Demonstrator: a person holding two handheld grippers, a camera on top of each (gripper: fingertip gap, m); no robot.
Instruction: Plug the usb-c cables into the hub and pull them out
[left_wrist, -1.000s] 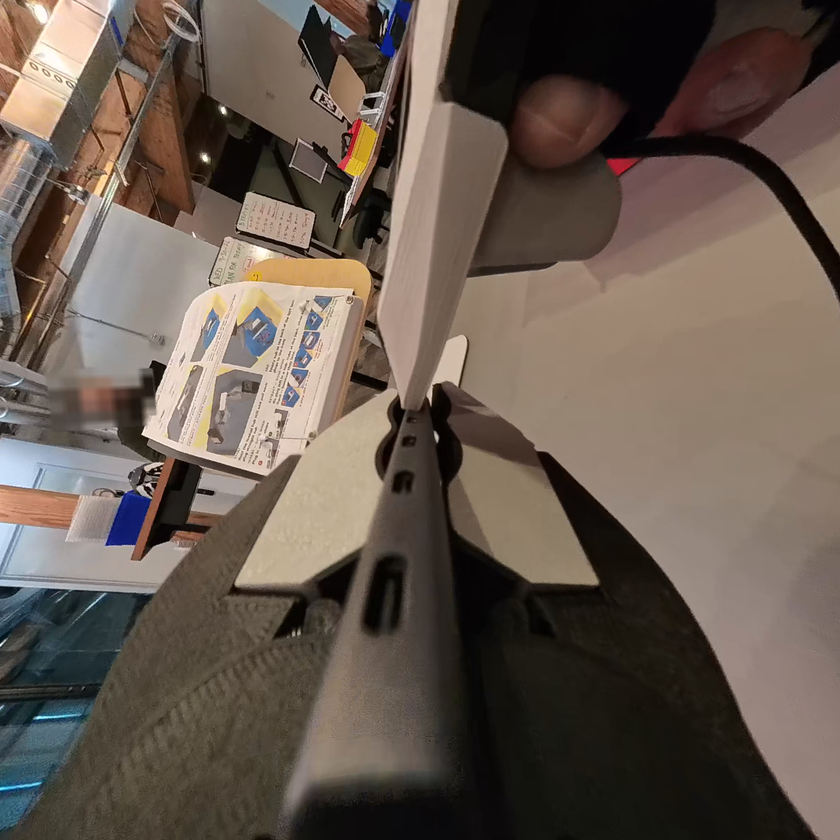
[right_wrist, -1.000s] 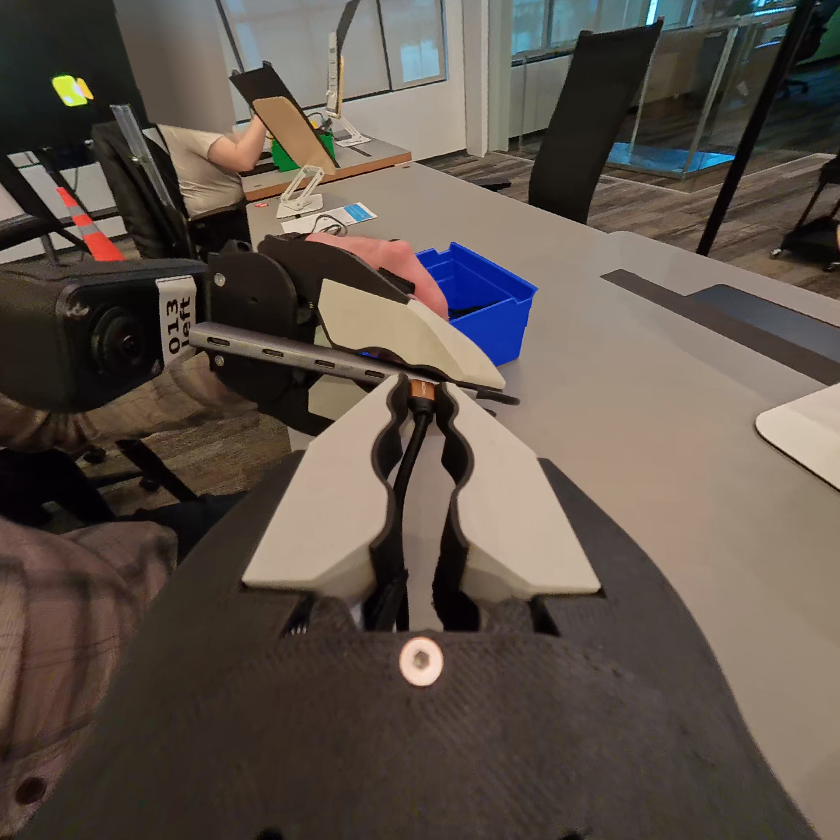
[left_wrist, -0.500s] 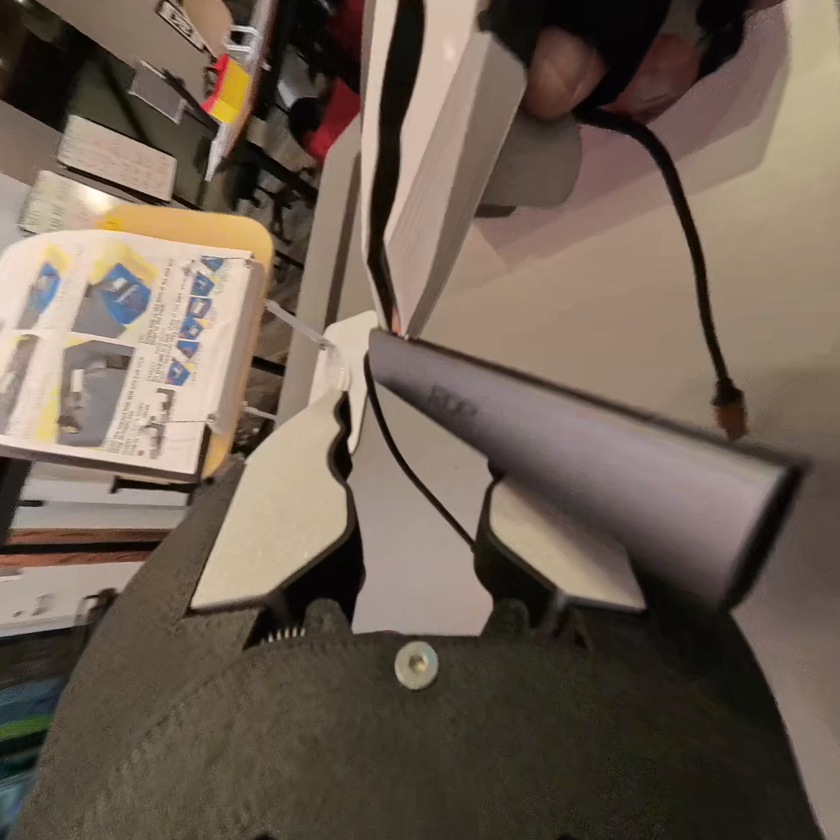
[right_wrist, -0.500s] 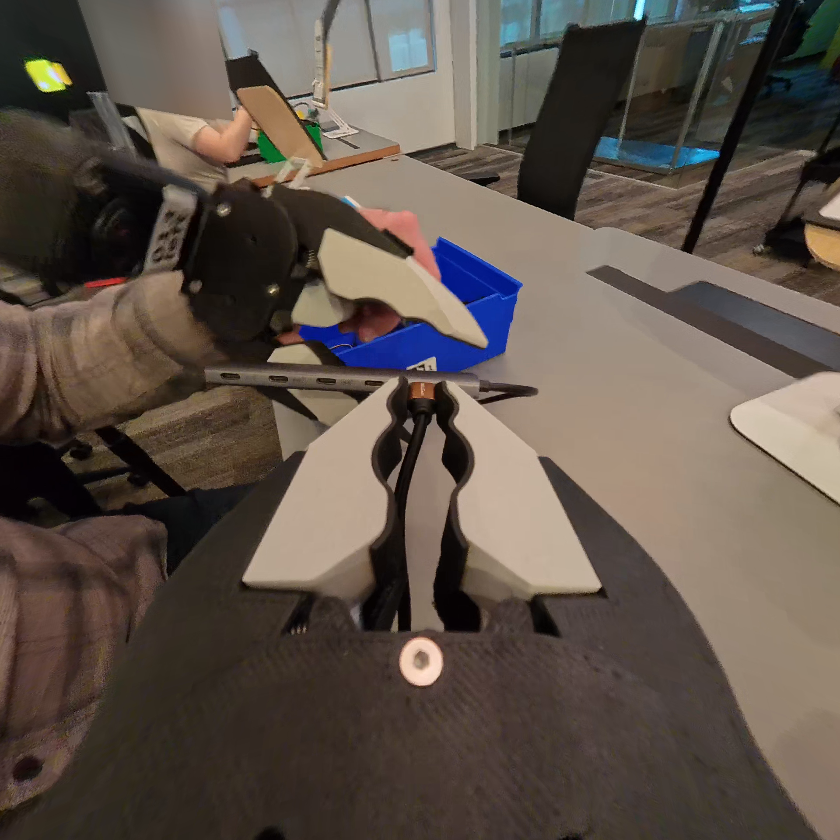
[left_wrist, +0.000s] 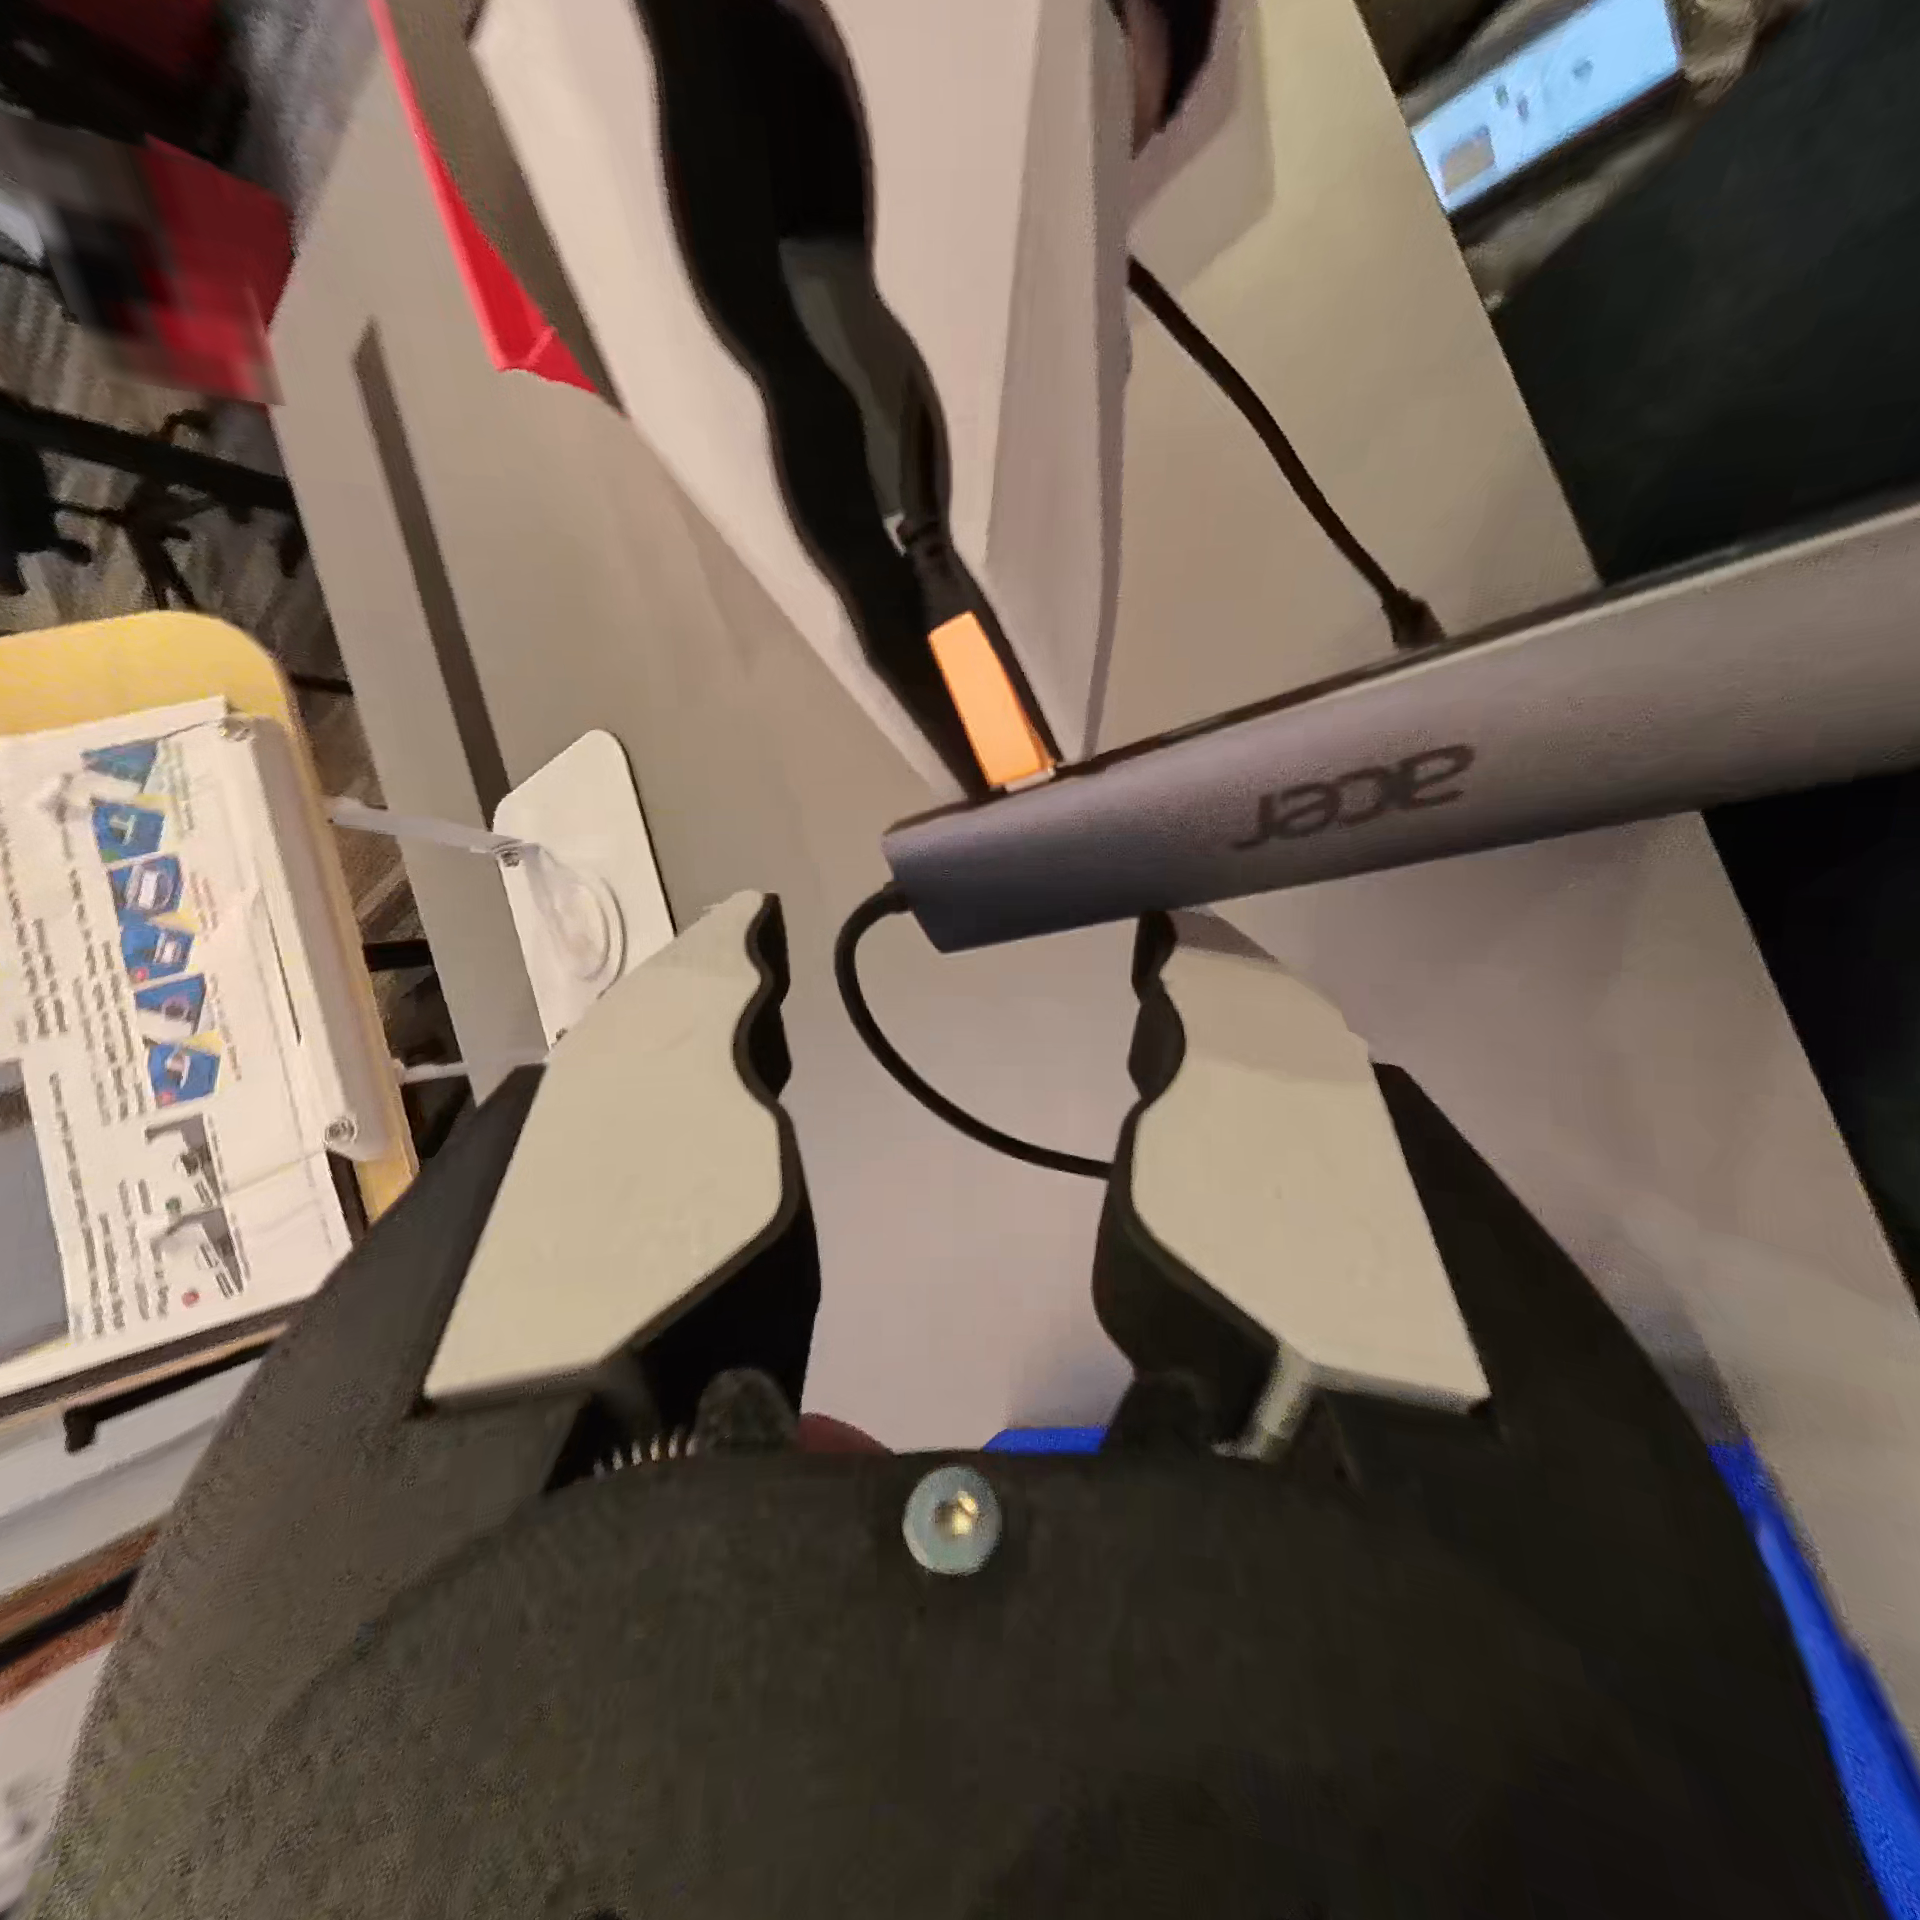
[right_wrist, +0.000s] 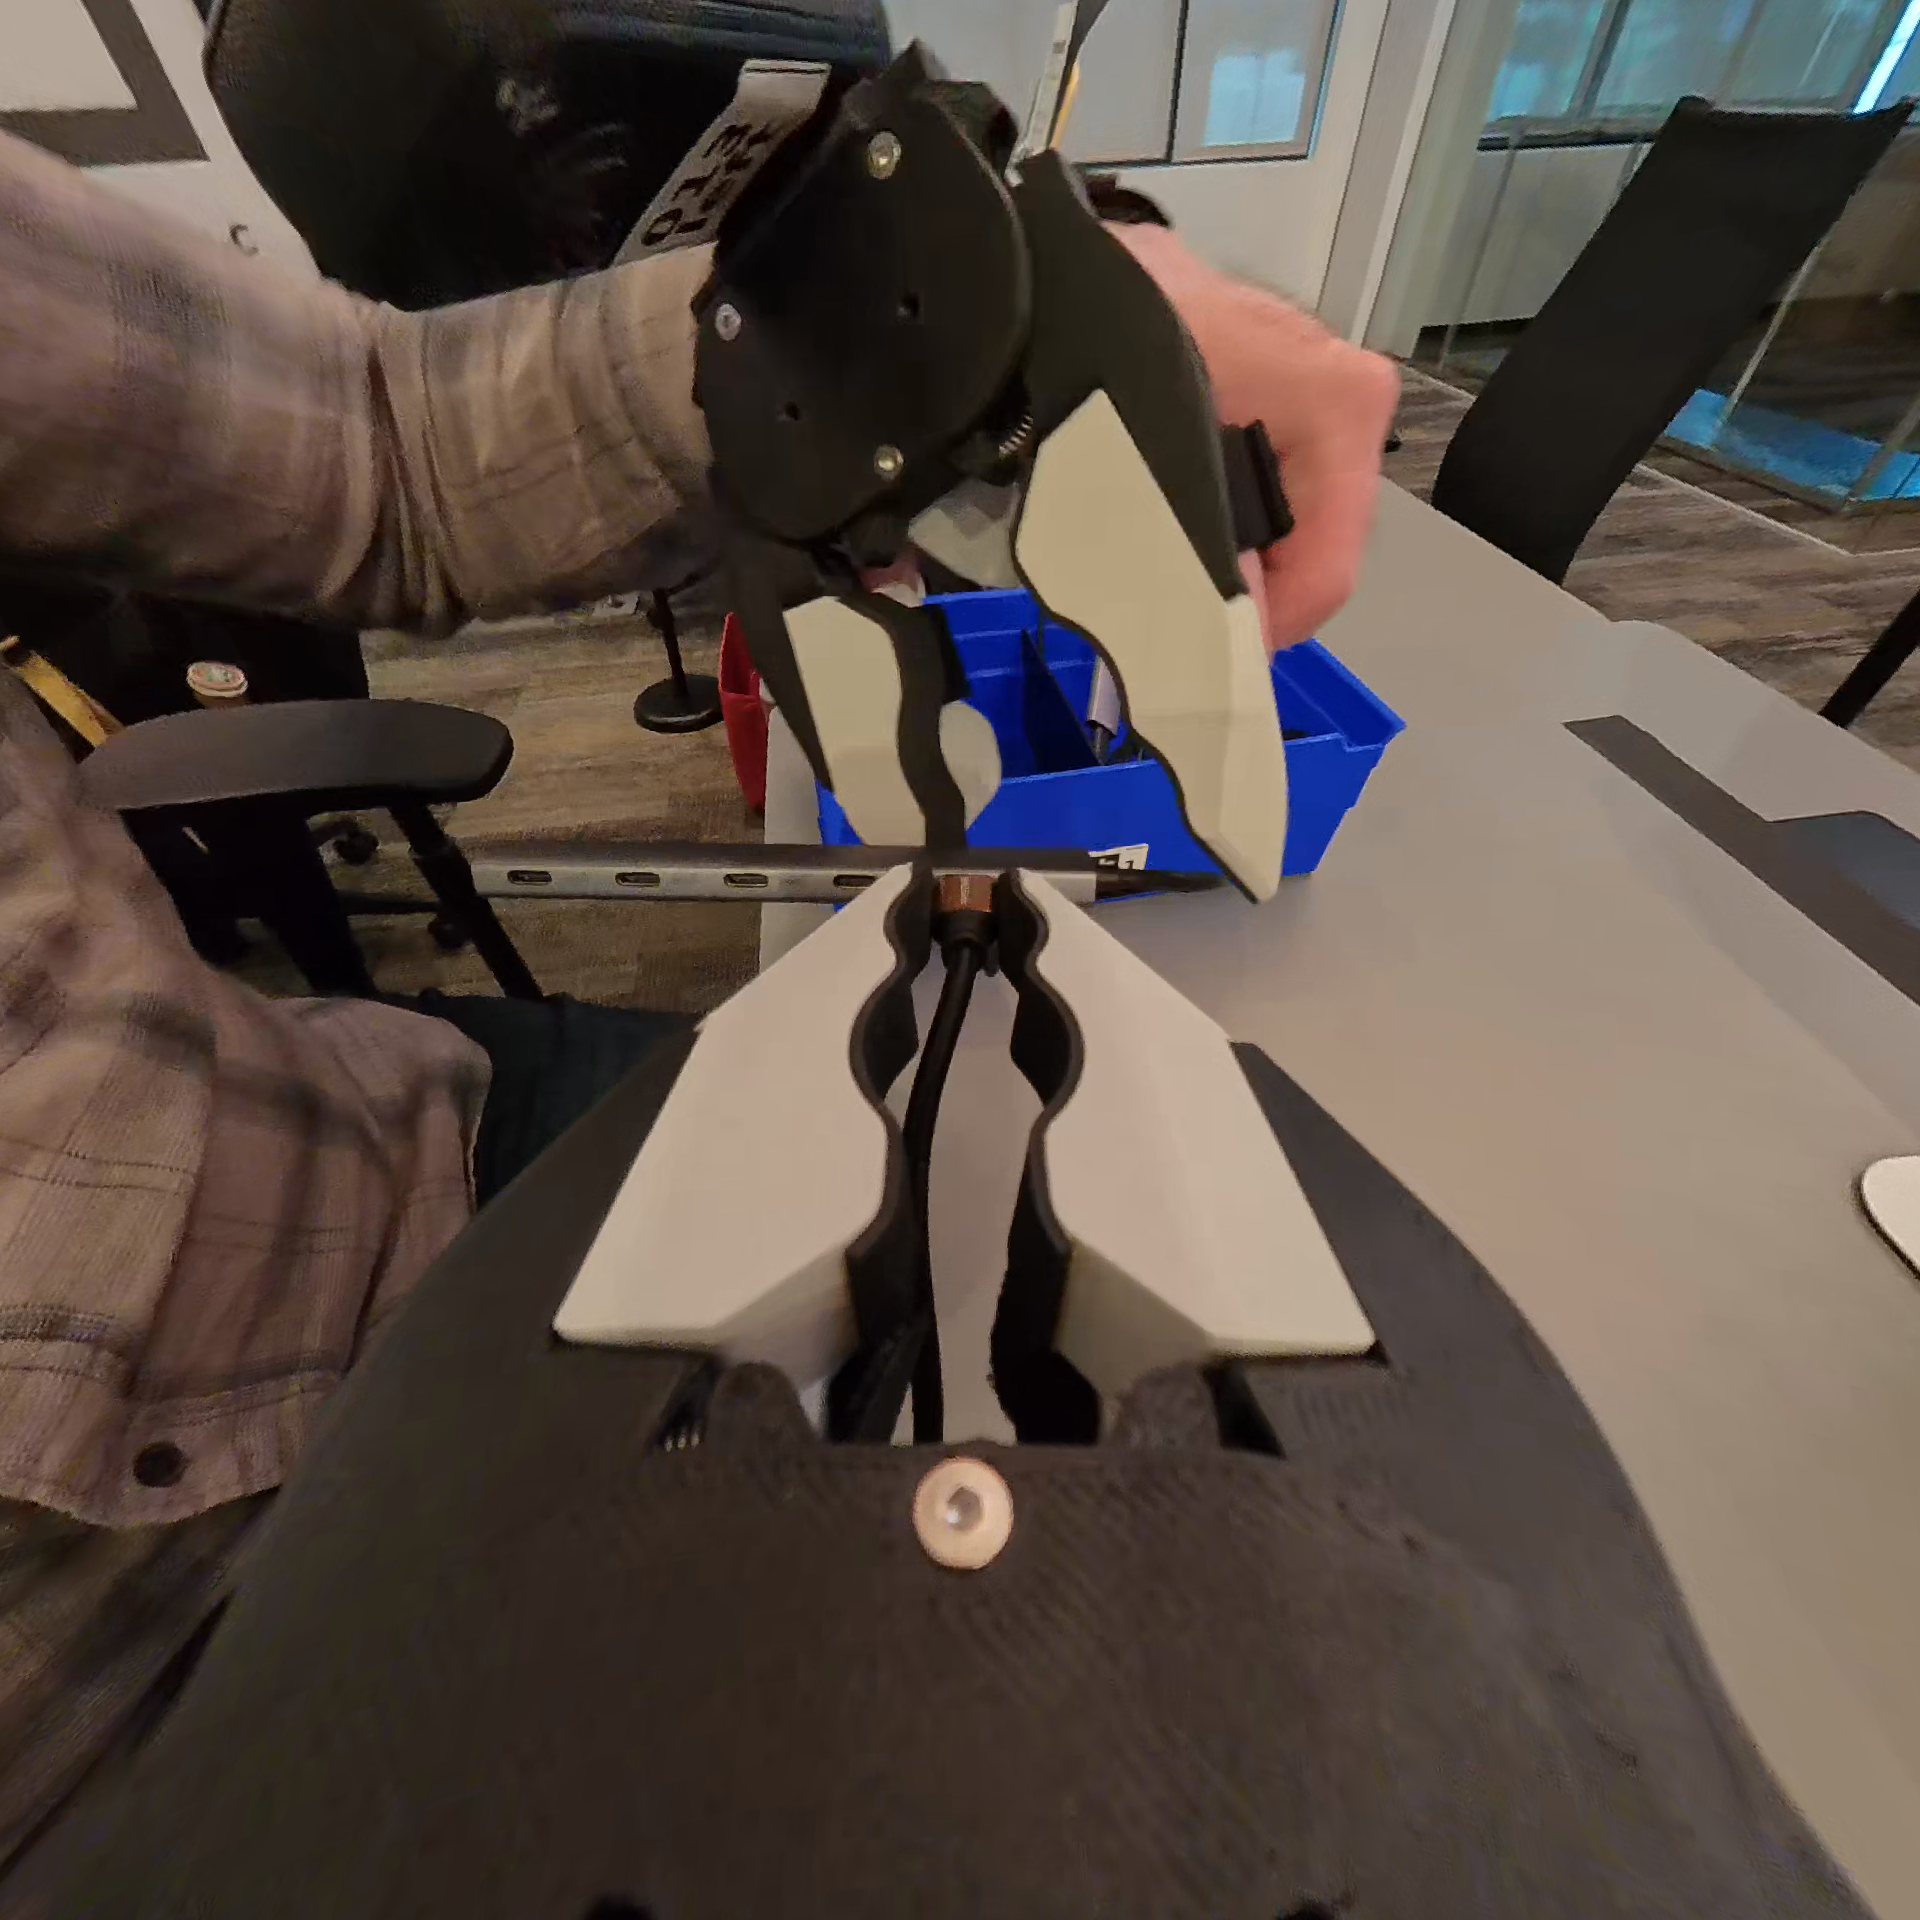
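Observation:
My right gripper (right_wrist: 961, 883) is shut on the copper-collared plug (right_wrist: 961, 894) of a black USB-C cable (right_wrist: 935, 1049). The plug sits in a port of the long grey hub (right_wrist: 675, 878), which hangs level in the air over the table edge. In the left wrist view the plug (left_wrist: 987, 717) shows orange where it enters the hub (left_wrist: 1455, 769). My left gripper (left_wrist: 956, 914) is open and holds nothing. The hub's end crosses just above its right fingertip (left_wrist: 1195, 997). The hub's own thin cable (left_wrist: 883, 1049) loops between the fingers. In the right wrist view the left gripper (right_wrist: 1096, 862) hovers over the hub.
A blue bin (right_wrist: 1330, 769) with a divider stands on the grey table (right_wrist: 1455, 1039) behind the hub, with a red bin (right_wrist: 740, 707) beside it. A black chair (right_wrist: 1621, 312) stands at the far side. A printed sheet on a stand (left_wrist: 156, 1018) is at the left. The left gripper's tips are roughly 4 cm from the right gripper's.
My left gripper opened and let go of the hub, then swung up over it. The hub turned and now hangs from the plug in my right gripper, which stayed shut.

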